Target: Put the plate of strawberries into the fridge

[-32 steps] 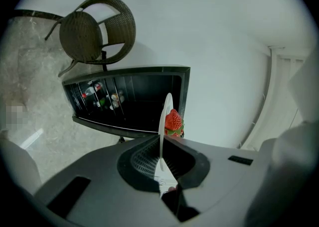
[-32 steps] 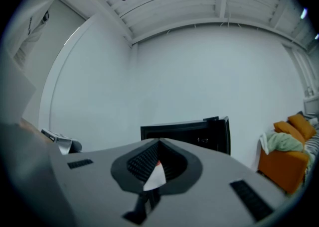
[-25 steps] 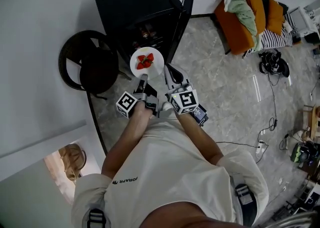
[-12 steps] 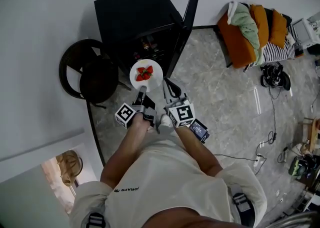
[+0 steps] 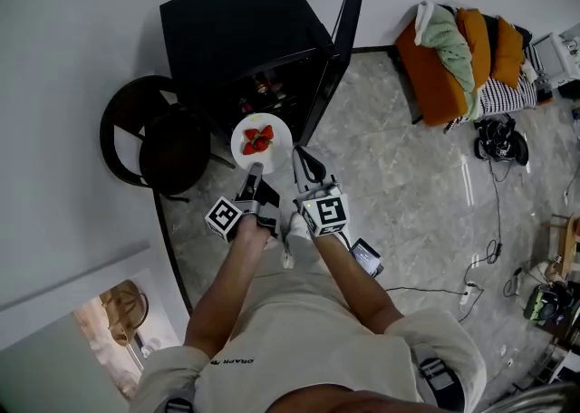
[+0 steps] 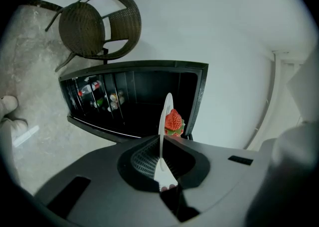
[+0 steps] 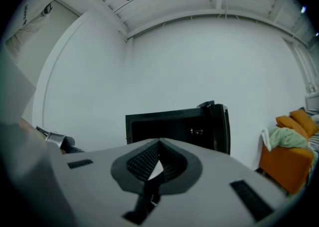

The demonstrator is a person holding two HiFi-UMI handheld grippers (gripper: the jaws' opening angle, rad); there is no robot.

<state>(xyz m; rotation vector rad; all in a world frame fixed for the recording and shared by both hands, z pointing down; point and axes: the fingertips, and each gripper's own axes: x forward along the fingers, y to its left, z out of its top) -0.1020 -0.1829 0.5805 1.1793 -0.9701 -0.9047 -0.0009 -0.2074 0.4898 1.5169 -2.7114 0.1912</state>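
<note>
**Plate of strawberries at the open fridge**

The left hand-held gripper [image 6: 160,142] is clamping the near rim of the white plate [image 5: 261,142], pads pressed tight on it. It is holding the plate out over the floor at the centre of the head view. Red strawberries [image 5: 258,140] are lying in the plate's middle.

The plate is hanging right at the open front of the black fridge [image 5: 240,22]. I cannot tell whether its far rim is crossing the opening. The fridge door [image 5: 343,35] is standing wide, right of the plate. Bottles [image 6: 92,87] are showing inside.

The right hand-held gripper [image 7: 159,143] is floating just right of the left one, jaws pinched together on nothing. A dark wicker chair [image 5: 149,135] is standing left of the fridge.
</note>
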